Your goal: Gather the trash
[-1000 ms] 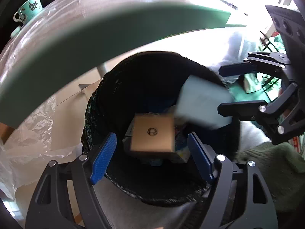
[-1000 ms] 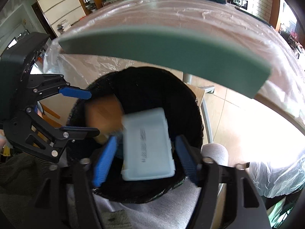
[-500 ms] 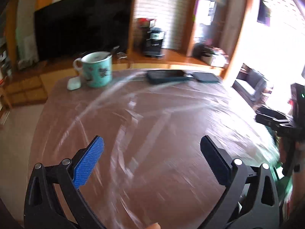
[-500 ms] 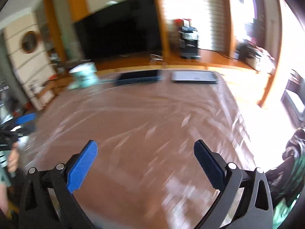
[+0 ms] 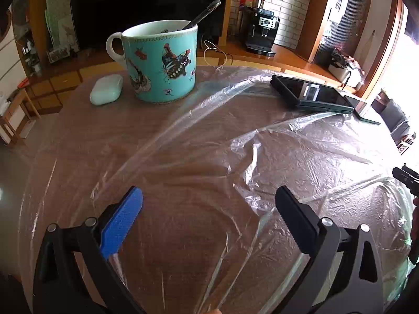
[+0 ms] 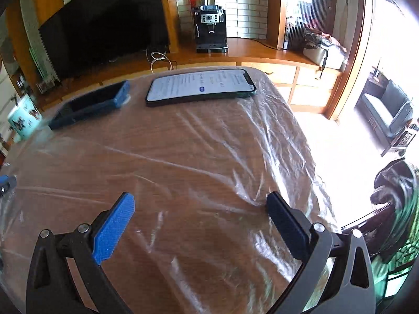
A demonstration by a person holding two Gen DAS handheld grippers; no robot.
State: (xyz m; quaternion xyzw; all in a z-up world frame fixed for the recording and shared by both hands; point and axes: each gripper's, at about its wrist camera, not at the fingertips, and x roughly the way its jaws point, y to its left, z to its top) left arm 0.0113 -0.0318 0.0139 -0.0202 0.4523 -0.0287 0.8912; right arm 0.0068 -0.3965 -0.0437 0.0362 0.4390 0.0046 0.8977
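Trash is hard to find on this table (image 5: 78,141): what lies on it now looks like keepers, so the likeliest target, by my judgement, is the loose plastic film (image 5: 262,141) spread over the wood. From the left gripper (image 5: 208,213) a raised fold of film runs from about 7 o'clock, close by the blue pad, up to 1 o'clock, its long axis slanting away toward the dark case (image 5: 309,95). The crumpled patch sits just ahead at 1 o'clock, nearer this gripper than the other. From the right gripper (image 6: 200,214) the film lies flatter, with creases at 1 o'clock running toward the table's far corner. The left hand is nearer a graspable ridge.

Both grippers stand wide open with nothing between the pads (only film and wood show through the gaps).

Beyond, the mug (image 5: 159,61) with its spoon sits at 11 o'clock of the left gripper, a white earbud case (image 5: 106,89) just beside it, and the lit phone (image 6: 200,85) lies at 12 o'clock of the right gripper beside the dark case.

A second ago both grippers hung over a black bin, letting a brown box and a pale box drop in; now the bin is out of the left view, and a dark blurred shape at the right view's edge may be it.
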